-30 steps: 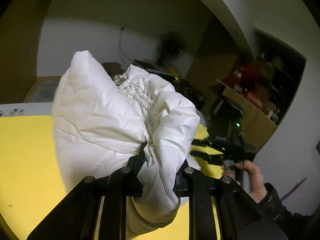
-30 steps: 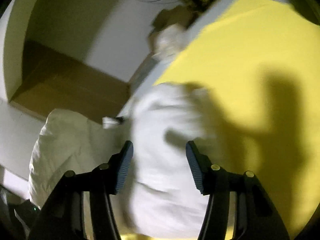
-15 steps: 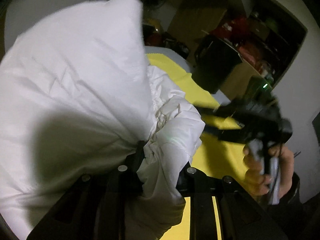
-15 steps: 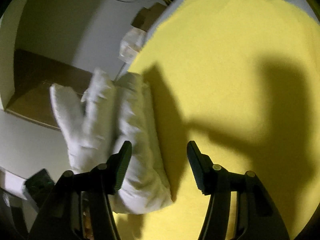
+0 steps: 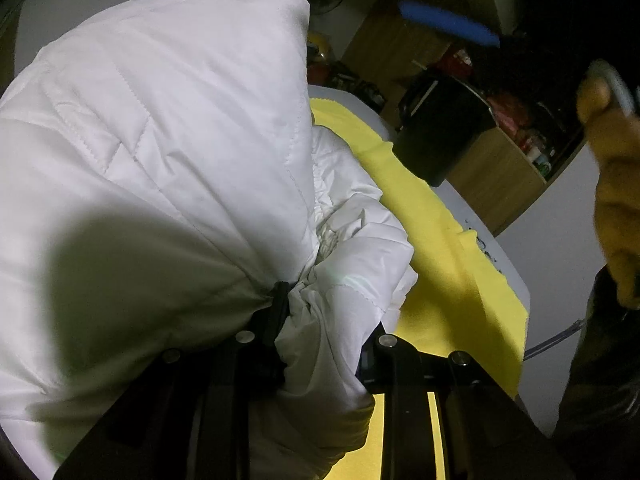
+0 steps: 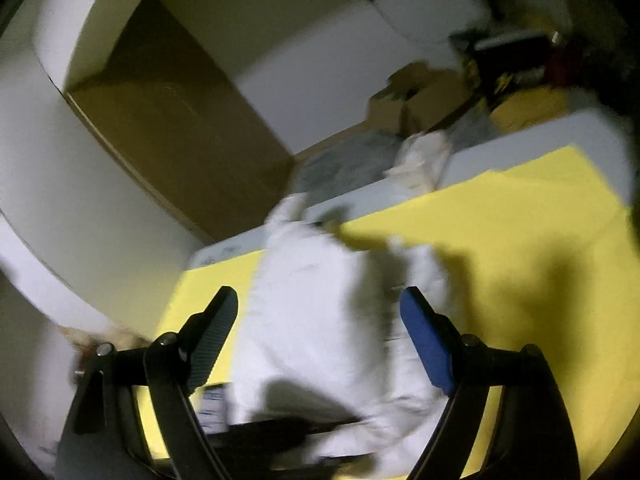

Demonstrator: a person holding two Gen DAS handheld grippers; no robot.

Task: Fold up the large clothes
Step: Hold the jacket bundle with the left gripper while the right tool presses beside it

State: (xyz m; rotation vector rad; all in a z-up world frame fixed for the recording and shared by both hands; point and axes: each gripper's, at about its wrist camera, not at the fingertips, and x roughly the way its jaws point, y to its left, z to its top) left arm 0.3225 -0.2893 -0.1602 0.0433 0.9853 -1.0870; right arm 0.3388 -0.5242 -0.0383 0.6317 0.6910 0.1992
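Left gripper (image 5: 320,320) pinching a bunched fold of the white jacket (image 5: 160,152); fabric bulges out past both fingers and hides the tips. Jacket lifted, filling the left wrist view, with the yellow cloth (image 5: 436,240) below and to its right.

Right gripper (image 6: 318,332) fingers spread wide, nothing between them. It hovers above the jacket (image 6: 320,320), which here hangs down onto the cloth (image 6: 520,248). View is motion-blurred.

Beyond the cloth's far edge: cardboard boxes (image 6: 416,100). Right of the cloth in the left wrist view: a black bin (image 5: 444,128).
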